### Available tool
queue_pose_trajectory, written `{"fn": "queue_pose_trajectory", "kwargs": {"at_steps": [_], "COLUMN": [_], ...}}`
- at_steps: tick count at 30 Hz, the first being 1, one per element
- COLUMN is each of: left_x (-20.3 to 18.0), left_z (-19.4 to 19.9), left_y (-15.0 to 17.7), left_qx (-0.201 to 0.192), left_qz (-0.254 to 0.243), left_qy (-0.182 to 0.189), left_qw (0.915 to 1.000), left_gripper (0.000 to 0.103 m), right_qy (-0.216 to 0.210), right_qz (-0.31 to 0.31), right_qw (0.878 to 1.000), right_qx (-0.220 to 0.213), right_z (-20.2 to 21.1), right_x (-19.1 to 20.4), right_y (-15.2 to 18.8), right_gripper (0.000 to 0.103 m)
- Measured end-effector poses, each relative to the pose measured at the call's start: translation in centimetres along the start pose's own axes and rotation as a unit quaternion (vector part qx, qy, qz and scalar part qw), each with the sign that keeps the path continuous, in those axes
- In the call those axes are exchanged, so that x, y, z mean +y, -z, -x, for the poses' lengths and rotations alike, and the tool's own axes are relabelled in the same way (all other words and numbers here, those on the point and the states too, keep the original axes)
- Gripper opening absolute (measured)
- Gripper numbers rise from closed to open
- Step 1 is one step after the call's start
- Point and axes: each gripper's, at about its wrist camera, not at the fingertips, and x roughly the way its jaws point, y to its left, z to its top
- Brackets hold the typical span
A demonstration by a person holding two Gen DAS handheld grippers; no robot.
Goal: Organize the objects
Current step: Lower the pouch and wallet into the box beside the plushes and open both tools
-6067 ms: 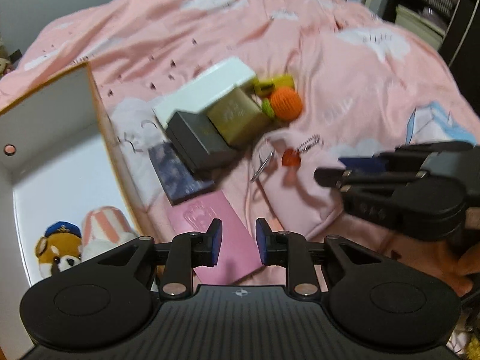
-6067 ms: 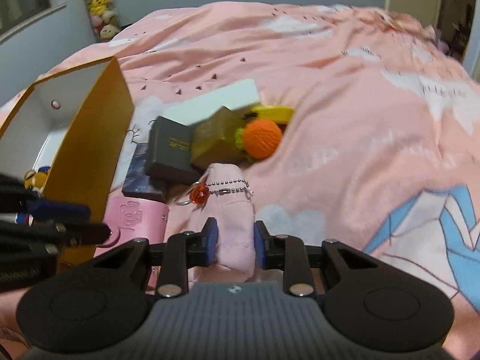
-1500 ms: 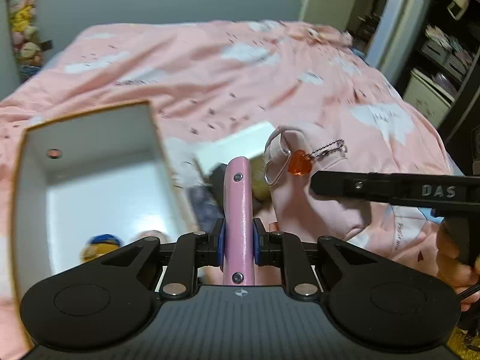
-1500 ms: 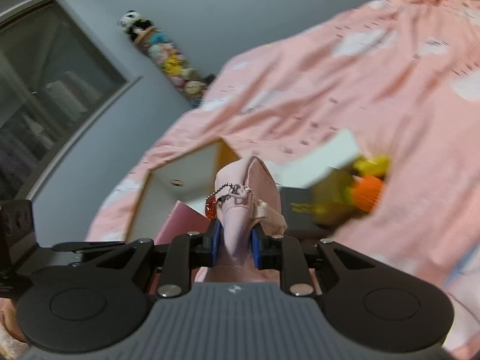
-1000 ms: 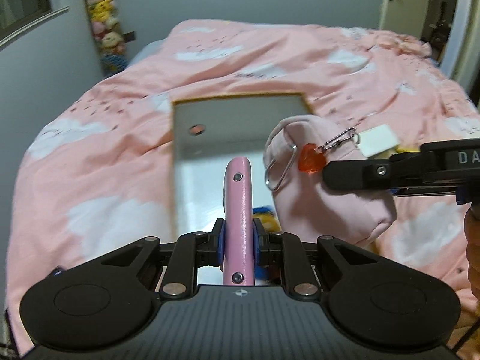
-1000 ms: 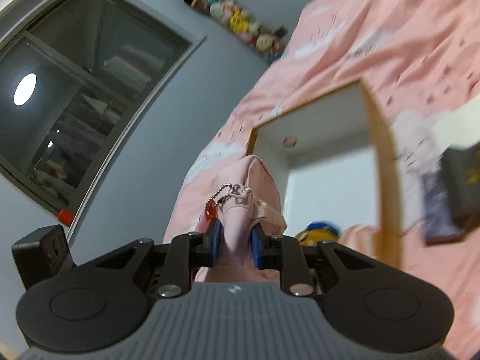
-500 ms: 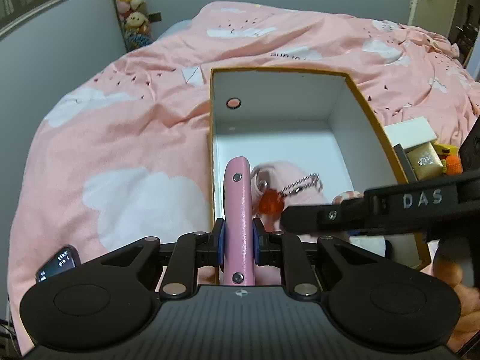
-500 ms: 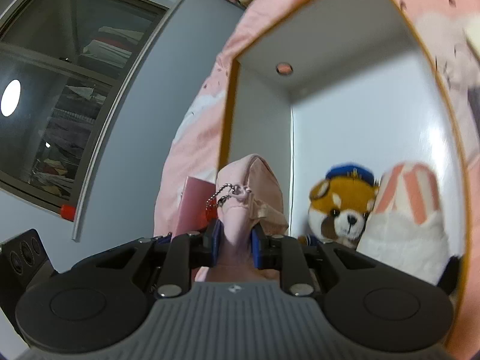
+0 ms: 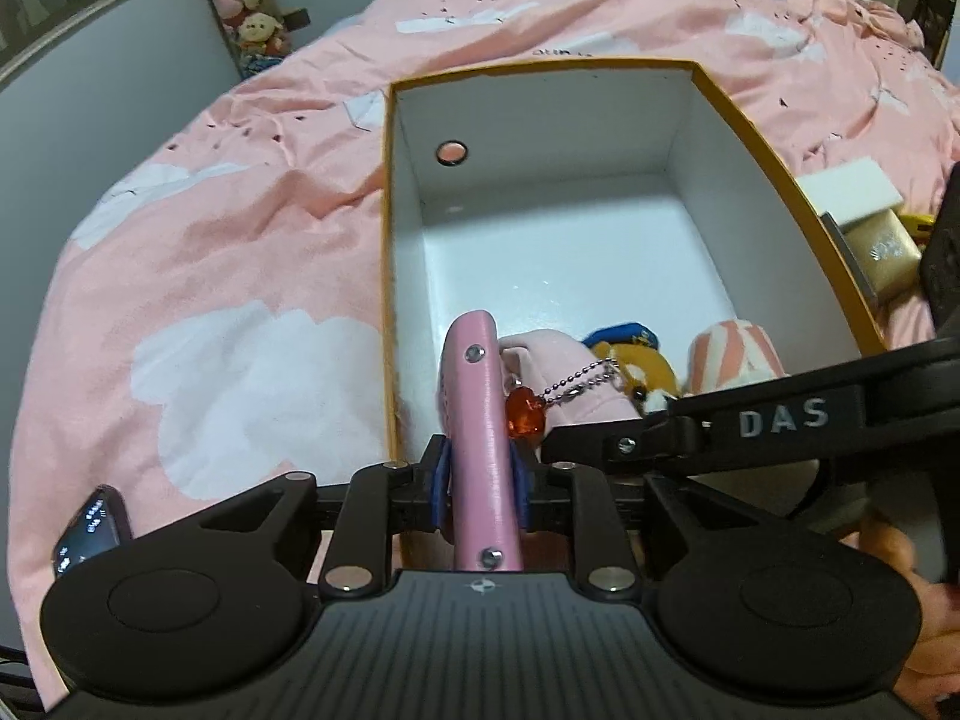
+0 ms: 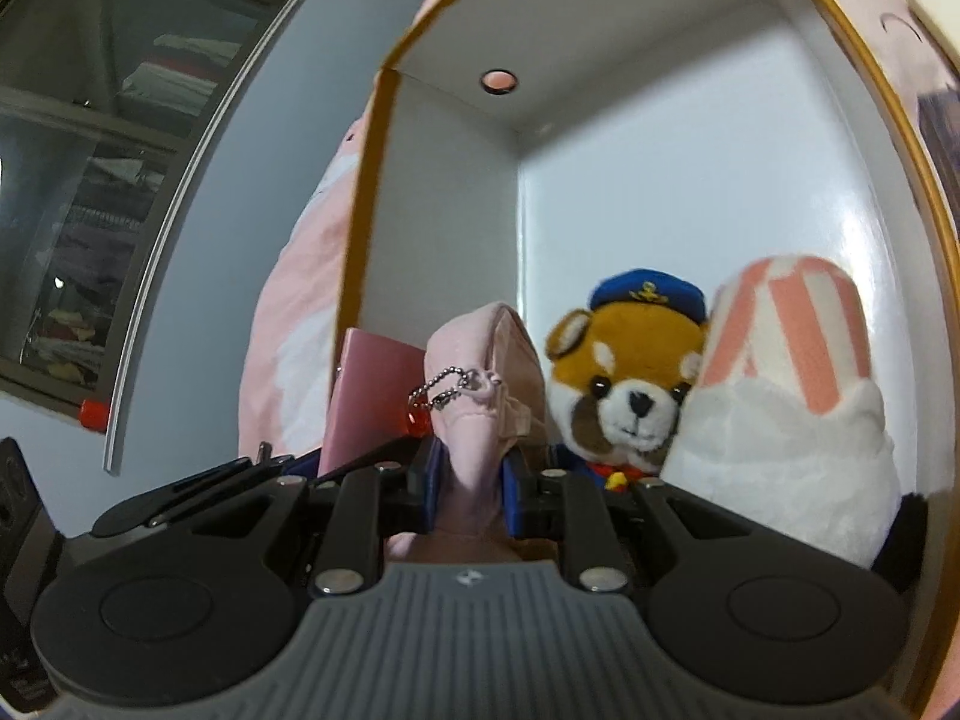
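My left gripper (image 9: 480, 480) is shut on a pink booklet (image 9: 480, 420), held upright on edge at the near left corner of the orange-rimmed white box (image 9: 540, 222). My right gripper (image 10: 468, 480) is shut on a pink fabric pouch (image 10: 480, 384) with a ball chain and red heart charm (image 9: 525, 417), low inside the box beside the booklet (image 10: 366, 396). A red-panda plush with a blue cap (image 10: 630, 372) and a pink-striped white plush (image 10: 780, 396) sit in the box next to the pouch. The right gripper's arm (image 9: 750, 426) crosses the left wrist view.
The box lies on a pink cloud-print duvet (image 9: 210, 276). Right of the box are a white box (image 9: 852, 192) and a gold box (image 9: 888, 252). A smartwatch (image 9: 90, 528) shows at lower left. A window (image 10: 90, 180) and grey wall stand to the left.
Both grippers have moved closer and lower over the box's near left corner. The pouch has come down beside the plush toys, the booklet alongside it. Both grips are unchanged.
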Motion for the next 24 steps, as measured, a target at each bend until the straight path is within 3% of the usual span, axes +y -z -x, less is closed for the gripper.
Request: {"fn": "queue_pose_trajectory", "kwargs": {"at_steps": [7, 11, 16, 24], "left_x": [0.1, 0.6, 1.9, 2.4], "left_z": [0.0, 1.1, 2.9, 2.7], "left_y": [0.2, 0.1, 0.2, 0.0], "left_qx": [0.01, 0.009, -0.011, -0.023], "left_qz": [-0.011, -0.012, 0.005, -0.002], "left_qy": [0.011, 0.018, 0.037, -0.013], "left_qw": [0.9998, 0.9997, 0.9992, 0.9997], "left_gripper": [0.031, 0.038, 0.033, 0.034], "right_qy": [0.022, 0.035, 0.057, 0.068], "right_qz": [0.027, 0.035, 0.081, 0.131], "right_qw": [0.999, 0.999, 0.995, 0.989], "right_qx": [-0.002, 0.0, 0.0, 0.002], "right_z": [-0.7, -1.4, -1.4, 0.0], "right_x": [0.4, 0.5, 1.8, 3.5], "right_y": [0.2, 0.2, 0.6, 1.2], "right_gripper": [0.021, 0.021, 0.021, 0.037]}}
